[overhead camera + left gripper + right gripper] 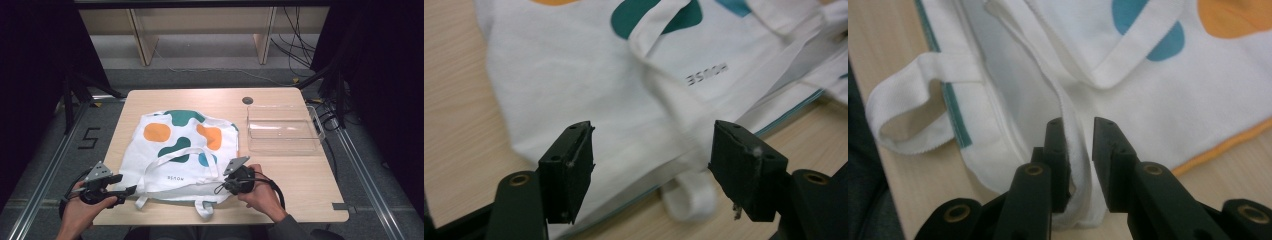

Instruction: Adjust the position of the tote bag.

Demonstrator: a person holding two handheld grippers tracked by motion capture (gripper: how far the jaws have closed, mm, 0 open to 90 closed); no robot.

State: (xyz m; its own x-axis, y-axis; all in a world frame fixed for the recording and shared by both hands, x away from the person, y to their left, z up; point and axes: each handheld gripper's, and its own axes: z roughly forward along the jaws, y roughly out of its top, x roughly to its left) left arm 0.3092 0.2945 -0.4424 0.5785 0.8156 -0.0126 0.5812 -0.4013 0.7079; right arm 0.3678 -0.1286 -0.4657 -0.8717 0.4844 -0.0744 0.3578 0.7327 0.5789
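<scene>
I see the white cloth tote bag with orange, green and blue blotches (pixel 182 150) lying flat on the pale wooden table (pixel 300 175), its long axis running away from me and its open mouth and straps towards my near edge. My left gripper (pixel 131 190) sits at the bag's near left corner with its jaws spread wide; cloth lies below them, untouched as far as I can tell. My right gripper (pixel 1079 150) has its jaws nearly together, pinching a fold of white fabric at the bag's near right edge. One white strap loop (pixel 204 209) hangs past the table's near edge. The printed lettering reads reversed and blurred. A clear rectangular plastic tray (pixel 315 131) stands just right of the bag, apart from it; bare wood lies on both sides.
</scene>
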